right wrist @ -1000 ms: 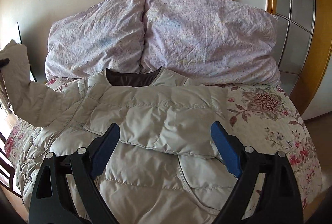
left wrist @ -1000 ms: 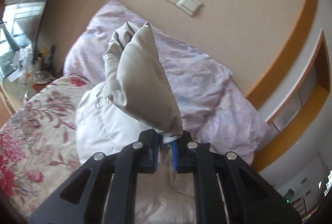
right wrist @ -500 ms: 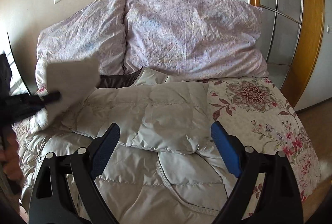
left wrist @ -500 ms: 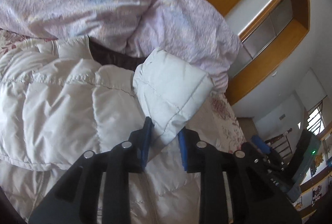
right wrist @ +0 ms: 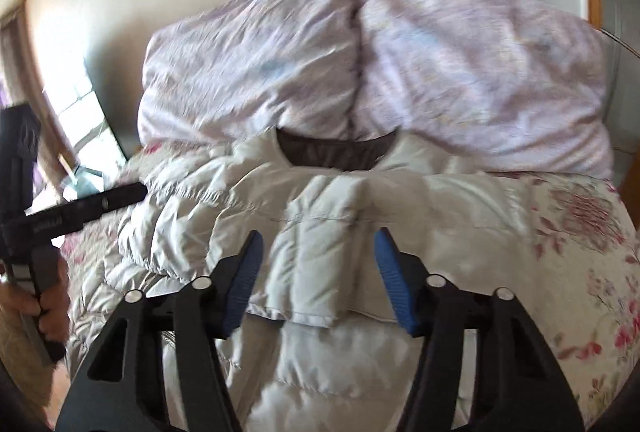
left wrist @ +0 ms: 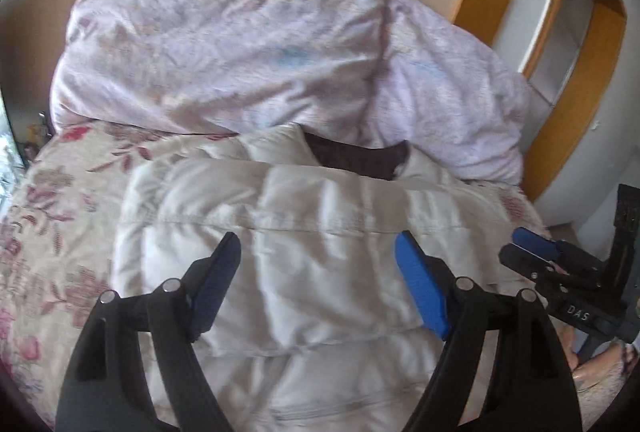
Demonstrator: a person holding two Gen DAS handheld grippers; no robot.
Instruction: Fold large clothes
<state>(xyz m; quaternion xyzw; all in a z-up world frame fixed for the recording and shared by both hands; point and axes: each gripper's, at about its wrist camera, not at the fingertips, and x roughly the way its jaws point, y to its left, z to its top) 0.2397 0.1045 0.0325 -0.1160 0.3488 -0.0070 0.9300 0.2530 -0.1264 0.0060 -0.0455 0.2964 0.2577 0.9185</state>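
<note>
Jacket: the pale quilted jacket [left wrist: 304, 272] lies on its front-up spread across the floral bedspread [left wrist: 52, 232], its dark-lined collar [right wrist: 332, 151] towards the two lilac pillows [right wrist: 360, 63] at the wall

Sleeves: both look already laid inward over the chest; in the right wrist view one folded sleeve [right wrist: 320, 264] lies on top, its cuff end towards me

Step in hand: as I read it, the sleeve fold is just finished and the next fold of the body is being set up

Doing it well: I would pin the sleeve flat so the puffy filling does not spring it open, then take the hem low and at both sides evenly, and bring it up towards the collar in one smooth sweep, pressing air out along the crease

Left gripper [left wrist: 316, 272]: its jaws have just been opening and now stand wide apart above the jacket's chest; nothing is between the blue pads [left wrist: 420, 288], and they touch no cloth that I can see

Right gripper [right wrist: 318, 272]: its jaws have just been closing and stand half-spread either side of the folded sleeve; the pads do not yet press on it, so it is not gripped

Risk: slippery shell fabric, so a shallow pinch could slide off
</note>
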